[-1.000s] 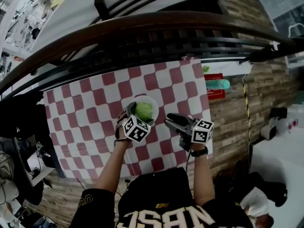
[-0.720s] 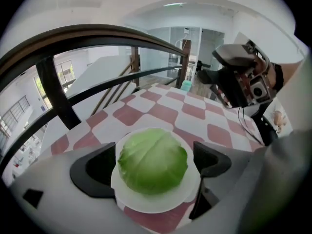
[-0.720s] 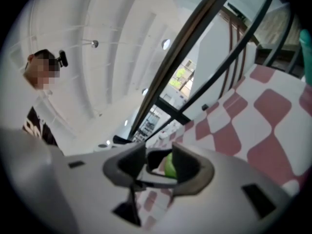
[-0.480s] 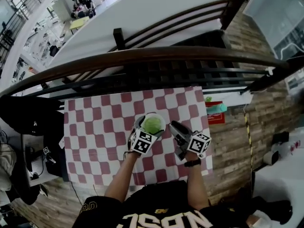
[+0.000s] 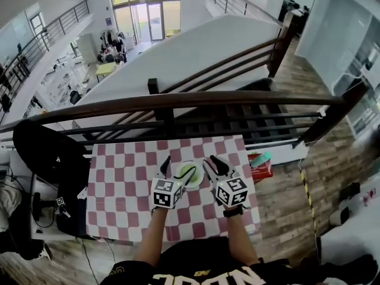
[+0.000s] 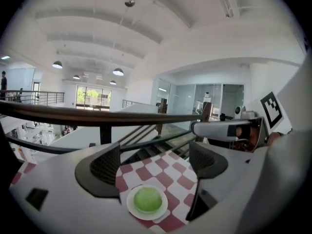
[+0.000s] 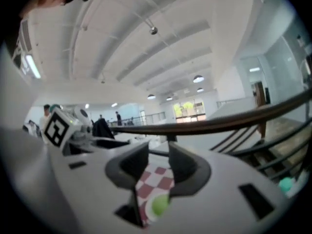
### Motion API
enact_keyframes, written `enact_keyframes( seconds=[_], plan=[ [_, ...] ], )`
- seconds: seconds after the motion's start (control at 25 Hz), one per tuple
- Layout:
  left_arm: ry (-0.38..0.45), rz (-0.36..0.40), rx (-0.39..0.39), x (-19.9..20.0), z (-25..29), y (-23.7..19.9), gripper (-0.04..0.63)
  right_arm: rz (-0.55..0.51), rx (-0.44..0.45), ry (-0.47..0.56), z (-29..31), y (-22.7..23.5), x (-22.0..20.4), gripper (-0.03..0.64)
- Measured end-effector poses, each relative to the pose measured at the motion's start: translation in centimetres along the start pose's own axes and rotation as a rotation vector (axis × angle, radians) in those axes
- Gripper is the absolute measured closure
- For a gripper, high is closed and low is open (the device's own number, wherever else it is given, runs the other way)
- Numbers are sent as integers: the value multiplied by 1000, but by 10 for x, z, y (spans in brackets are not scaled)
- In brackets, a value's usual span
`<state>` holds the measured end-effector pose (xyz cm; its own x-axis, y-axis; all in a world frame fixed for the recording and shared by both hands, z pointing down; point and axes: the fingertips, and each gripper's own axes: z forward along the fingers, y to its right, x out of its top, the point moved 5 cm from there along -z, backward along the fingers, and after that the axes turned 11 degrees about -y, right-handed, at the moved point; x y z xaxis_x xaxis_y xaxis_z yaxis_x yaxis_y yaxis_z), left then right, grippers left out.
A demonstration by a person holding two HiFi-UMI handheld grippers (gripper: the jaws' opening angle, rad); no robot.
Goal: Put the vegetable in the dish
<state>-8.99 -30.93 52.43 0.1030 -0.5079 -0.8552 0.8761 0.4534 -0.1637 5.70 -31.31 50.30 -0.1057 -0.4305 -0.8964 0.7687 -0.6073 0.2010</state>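
Red-and-white checked cloth (image 5: 119, 183) spreads beneath the white dish (image 6: 130, 207), and the round green vegetable (image 6: 147, 199) sits in the middle of that dish, so the placing looks done. What remains, by judgement, is a clean retreat: both tools should lift clear of the dish with nothing brushing its rim. Above the dish and to its left, the left gripper (image 6: 155, 164) has its jaws spread wide, just eased inward a little, with nothing between them. Right of the dish, the right gripper (image 7: 158, 167) has likewise narrowed slightly yet stands parted and empty, touching nothing.
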Motion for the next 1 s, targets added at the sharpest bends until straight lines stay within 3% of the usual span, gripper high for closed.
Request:
enact_keyframes(
  seconds=[0.08, 0.2, 0.48, 0.6, 1.0],
  plan=[
    [85, 5, 22, 15, -24, 2, 169, -82, -66, -2, -10, -14, 13, 510],
    [176, 15, 67, 29, -54, 3, 307, -146, -92, 41, -24, -37, 31, 560],
    [280, 12, 179, 36, -100, 5, 535, -210, -90, 139, -46, -75, 59, 574],
    [301, 20, 184, 39, -109, 9, 572, -217, -106, 148, -52, -81, 61, 574],
    [323, 20, 158, 46, -112, 19, 577, -220, -139, 138, -52, -76, 60, 575]
  ],
)
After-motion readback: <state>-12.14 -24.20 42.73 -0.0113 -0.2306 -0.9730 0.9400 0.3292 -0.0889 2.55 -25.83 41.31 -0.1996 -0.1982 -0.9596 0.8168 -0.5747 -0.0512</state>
